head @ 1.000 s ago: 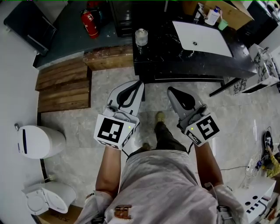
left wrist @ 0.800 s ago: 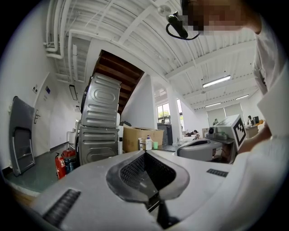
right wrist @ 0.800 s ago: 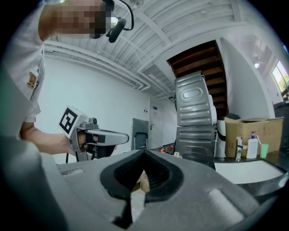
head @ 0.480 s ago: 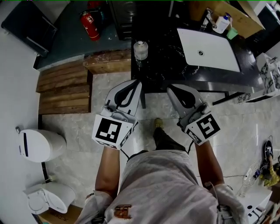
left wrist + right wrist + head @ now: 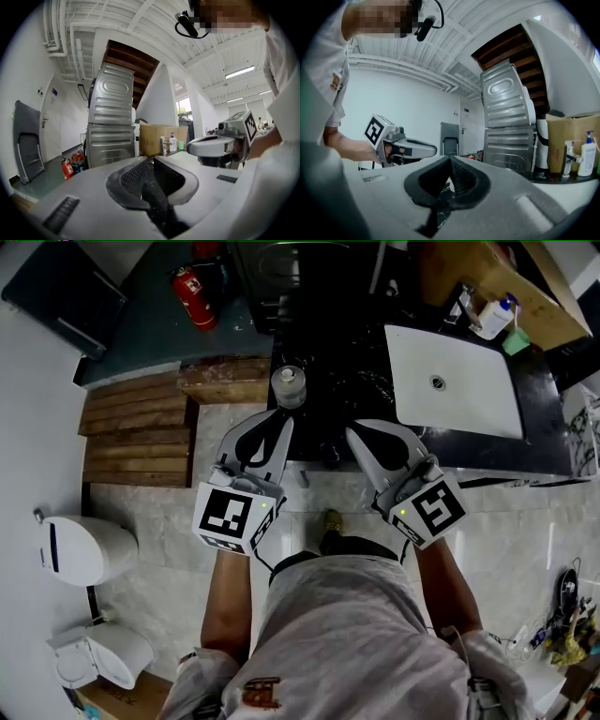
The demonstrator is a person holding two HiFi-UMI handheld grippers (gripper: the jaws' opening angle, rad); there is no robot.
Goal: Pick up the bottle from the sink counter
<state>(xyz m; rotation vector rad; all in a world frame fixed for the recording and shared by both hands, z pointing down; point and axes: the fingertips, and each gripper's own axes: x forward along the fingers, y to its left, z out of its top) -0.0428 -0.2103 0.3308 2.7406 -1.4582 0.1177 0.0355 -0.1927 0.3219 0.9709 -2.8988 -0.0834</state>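
A clear bottle with a white cap (image 5: 288, 386) stands upright on the near left corner of the black sink counter (image 5: 349, 371). My left gripper (image 5: 280, 417) points at it from just in front, its tips a short way from the bottle. Its jaws are beginning to open, with the tips still almost together and nothing between them (image 5: 152, 159). My right gripper (image 5: 353, 431) is held level beside it over the counter's front edge, shut and empty (image 5: 450, 160). Neither gripper view shows the bottle.
A white basin (image 5: 459, 381) is set in the counter's right half, with a pump bottle (image 5: 491, 315) and a cardboard box (image 5: 487, 273) behind it. Wooden steps (image 5: 141, 432) and a red fire extinguisher (image 5: 190, 294) are at the left. Stacked metal machines (image 5: 110, 126) stand behind.
The person has stepped up to the counter. Both grippers have moved forward, and the left tips now lie close in front of the bottle.
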